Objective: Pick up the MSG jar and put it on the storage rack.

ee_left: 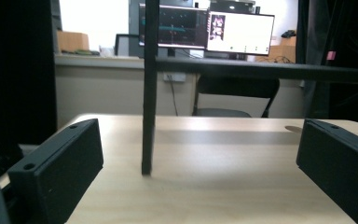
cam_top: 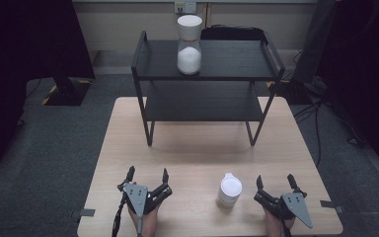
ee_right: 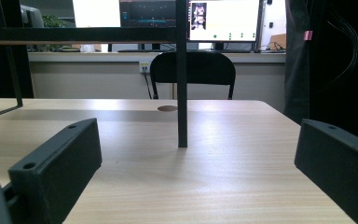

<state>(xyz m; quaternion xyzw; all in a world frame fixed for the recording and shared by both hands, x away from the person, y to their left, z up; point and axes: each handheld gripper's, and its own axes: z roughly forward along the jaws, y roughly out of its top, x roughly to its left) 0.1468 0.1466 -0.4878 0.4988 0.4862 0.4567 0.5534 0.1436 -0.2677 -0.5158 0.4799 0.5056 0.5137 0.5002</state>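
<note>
White container: upright on the table.
It stands just left of your right gripper; both your grippers gape, empty.

High view looks down over the table — both gripper views sit low, facing the rack legs.

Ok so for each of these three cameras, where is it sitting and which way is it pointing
High view: above the person's side, looking forward and down on the table, black shelf rack, two white jars; left gripper, right gripper and hands at bottom.
Left gripper view: low over the table, facing the rack's leg; its own two jaws apart.
Right gripper view: low, facing another rack leg and a chair; own jaws apart.
Shared: both gripper views show the table, rack and monitors behind.
</note>
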